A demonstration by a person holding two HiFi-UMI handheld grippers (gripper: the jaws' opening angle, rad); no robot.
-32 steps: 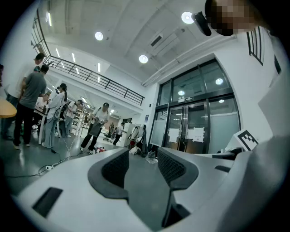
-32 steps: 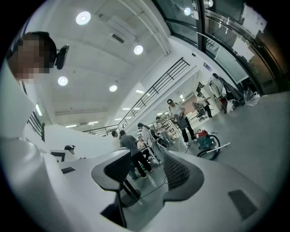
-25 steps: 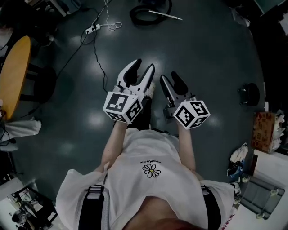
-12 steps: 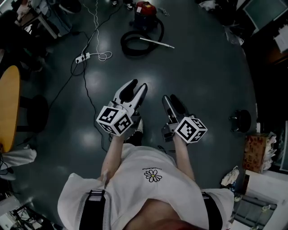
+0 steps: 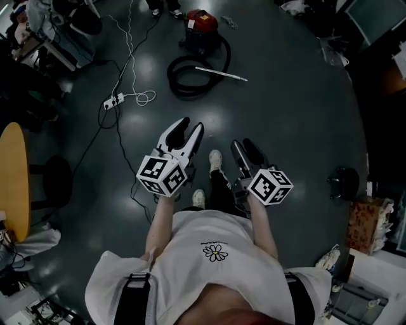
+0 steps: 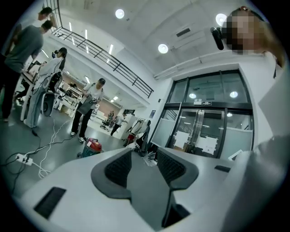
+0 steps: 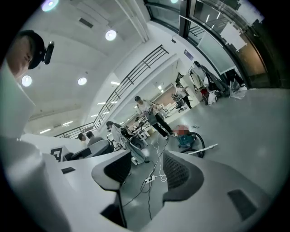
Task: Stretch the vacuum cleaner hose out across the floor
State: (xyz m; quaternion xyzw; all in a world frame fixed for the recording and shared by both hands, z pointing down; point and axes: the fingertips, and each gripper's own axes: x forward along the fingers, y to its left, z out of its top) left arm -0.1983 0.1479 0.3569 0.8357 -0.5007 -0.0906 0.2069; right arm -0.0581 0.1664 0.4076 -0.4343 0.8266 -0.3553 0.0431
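Dark glossy floor point(image 5: 292, 114) of a large open hall fills the head view. Compared with a second ago, more of it is seen ahead. The red vacuum cleaner point(image 5: 202, 25), out of frame then, is now fully in frame. Its black hose point(image 5: 172, 76) sits lower in the picture, nearer both grippers. An approach on foot is inferred.

The hose is judged untouched: it lies coiled in a loop just in front of the cleaner, so stretching has not begun. Ahead of the body the left gripper point(image 5: 191, 124) and the right gripper point(image 5: 243, 143) are held side by side, well apart from the hose. The jaws of each stand apart as before, and only floor and room are seen between them in the gripper views.

Surroundings noted:
- A round wooden table point(image 5: 14, 184) is at far left, with a dark stool point(image 5: 56, 181) beside it.
- A cardboard box point(image 5: 363, 219) is at far right.
- Another person's feet point(image 5: 172, 13) are near the cleaner.
- A metal wand point(image 5: 221, 73) lies across the right side of the coil. Whether it is joined to the hose cannot be told, but it must be reckoned with when pulling.
- A white power strip point(image 5: 113, 101) with trailing cables point(image 5: 130, 51) lies left of the coil. Snagging is judged possible if the hose is drawn that way.

Bare floor to the right appears the freer direction.
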